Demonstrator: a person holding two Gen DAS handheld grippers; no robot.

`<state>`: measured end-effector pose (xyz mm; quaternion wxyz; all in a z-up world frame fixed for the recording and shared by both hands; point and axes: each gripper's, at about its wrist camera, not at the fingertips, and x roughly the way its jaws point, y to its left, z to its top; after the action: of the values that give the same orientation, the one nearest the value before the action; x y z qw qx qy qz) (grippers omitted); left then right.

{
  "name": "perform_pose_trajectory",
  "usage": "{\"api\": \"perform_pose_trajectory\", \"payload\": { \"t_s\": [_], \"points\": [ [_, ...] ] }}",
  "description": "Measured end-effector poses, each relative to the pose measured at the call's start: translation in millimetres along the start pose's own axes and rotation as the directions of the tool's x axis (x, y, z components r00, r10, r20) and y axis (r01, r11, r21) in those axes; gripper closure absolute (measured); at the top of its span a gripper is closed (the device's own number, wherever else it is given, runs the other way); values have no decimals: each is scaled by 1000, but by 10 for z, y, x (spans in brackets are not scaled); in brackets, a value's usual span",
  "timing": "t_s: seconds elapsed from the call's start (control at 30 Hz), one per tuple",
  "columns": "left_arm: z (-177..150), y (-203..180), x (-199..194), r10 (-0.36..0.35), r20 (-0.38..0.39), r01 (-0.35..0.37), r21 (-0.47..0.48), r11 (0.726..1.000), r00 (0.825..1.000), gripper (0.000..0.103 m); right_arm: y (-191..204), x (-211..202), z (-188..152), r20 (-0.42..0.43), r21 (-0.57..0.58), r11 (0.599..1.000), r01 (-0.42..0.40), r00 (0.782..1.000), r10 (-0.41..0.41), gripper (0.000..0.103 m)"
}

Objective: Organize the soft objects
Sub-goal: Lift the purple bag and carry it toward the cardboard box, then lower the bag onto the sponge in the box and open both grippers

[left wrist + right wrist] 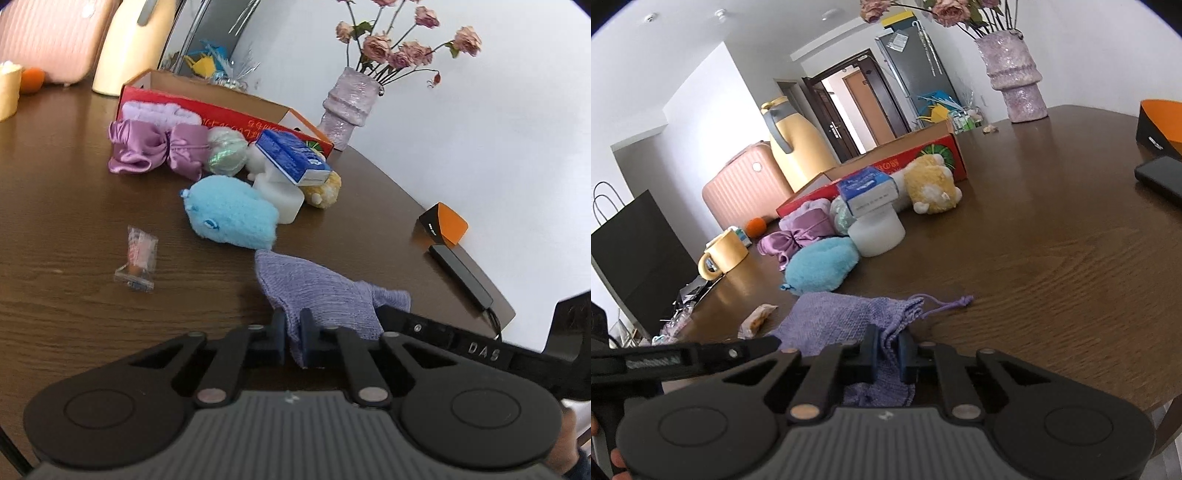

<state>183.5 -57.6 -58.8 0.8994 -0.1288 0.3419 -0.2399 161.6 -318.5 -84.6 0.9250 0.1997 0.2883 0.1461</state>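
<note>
A lilac knitted drawstring pouch (317, 291) lies on the brown table near the front edge; it also shows in the right wrist view (849, 317). My left gripper (293, 332) is shut on one end of the pouch. My right gripper (886, 350) is shut on its gathered mouth end. Behind it lie a blue plush (231, 212), a purple satin bow (155, 151), a pale green ball (226, 150), a yellow plush (932, 186) and a lilac fluffy item (159, 112) in front of the red cardboard box (221, 110).
A blue-and-white carton (291, 157) rests on a white cylinder (280, 195). A wrapped snack (136, 264) lies at left. A vase of flowers (347, 107), an orange-black box (443, 223), a black phone (461, 275), a yellow jug (798, 144) and a yellow mug (724, 254) stand around.
</note>
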Motion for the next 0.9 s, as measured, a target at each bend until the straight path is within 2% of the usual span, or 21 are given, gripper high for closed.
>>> {"api": "perform_pose_trajectory", "payload": {
  "t_s": [0.1, 0.2, 0.3, 0.37, 0.43, 0.47, 0.53, 0.6, 0.63, 0.7, 0.73, 0.8, 0.87, 0.9],
  "points": [
    [63, -32, -95, -24, 40, 23, 20, 1000, 999, 99, 48, -39, 53, 14, -15, 1000, -10, 1000, 10, 95],
    [336, -70, -233, -38, 124, 28, 87, 996, 992, 99, 159, -129, 239, 66, -36, 998, -43, 997, 46, 95],
    [956, -11, -211, -12, 183, -13, 137, 991, 983, 99, 360, -109, 698, 131, -106, 991, -82, 987, 95, 95],
    [1438, 108, -82, 26, 201, -55, 137, 989, 979, 99, 537, 98, 1150, 141, -169, 982, -90, 983, 115, 95],
    [1899, 288, 157, 71, 176, -95, 132, 987, 982, 99, 702, 457, 1598, 130, -216, 973, -83, 985, 113, 95],
    [2154, 427, 341, 115, 153, -132, 110, 985, 982, 99, 779, 707, 1825, 102, -230, 970, -82, 989, 108, 95],
    [2540, 709, 744, 183, 71, -190, 101, 977, 980, 99, 920, 1289, 2222, 38, -251, 966, -56, 997, 68, 95],
    [2815, 1015, 1148, 279, 11, -279, 42, 959, 960, 99, 995, 2005, 2541, -58, -242, 970, -30, 998, 16, 95],
    [2924, 1147, 1372, 300, -35, -299, 41, 953, 953, 98, 996, 2332, 2646, -112, -225, 974, -22, 994, -4, 95],
    [3026, 1306, 1708, 379, -73, -375, 64, 925, 923, 98, 930, 2915, 2776, -205, -148, 989, -1, 978, -29, 95],
    [3043, 1349, 1800, 402, -74, -396, 80, 915, 913, 96, 898, 3196, 2811, -249, -129, 991, 25, 967, -57, 94],
    [3062, 1409, 1941, 446, -70, -437, 108, 893, 892, 95, 873, 3561, 2842, -287, -116, 992, 58, 954, -89, 87],
    [3039, 1441, 1928, 430, -61, -422, 114, 899, 901, 90, 852, 3754, 2834, -305, -106, 991, 86, 945, -115, 82],
    [3037, 1441, 1896, 421, -54, -413, 114, 903, 905, 82, 865, 3810, 2833, -312, -116, 989, 89, 942, -121, 73]
  ]
}}
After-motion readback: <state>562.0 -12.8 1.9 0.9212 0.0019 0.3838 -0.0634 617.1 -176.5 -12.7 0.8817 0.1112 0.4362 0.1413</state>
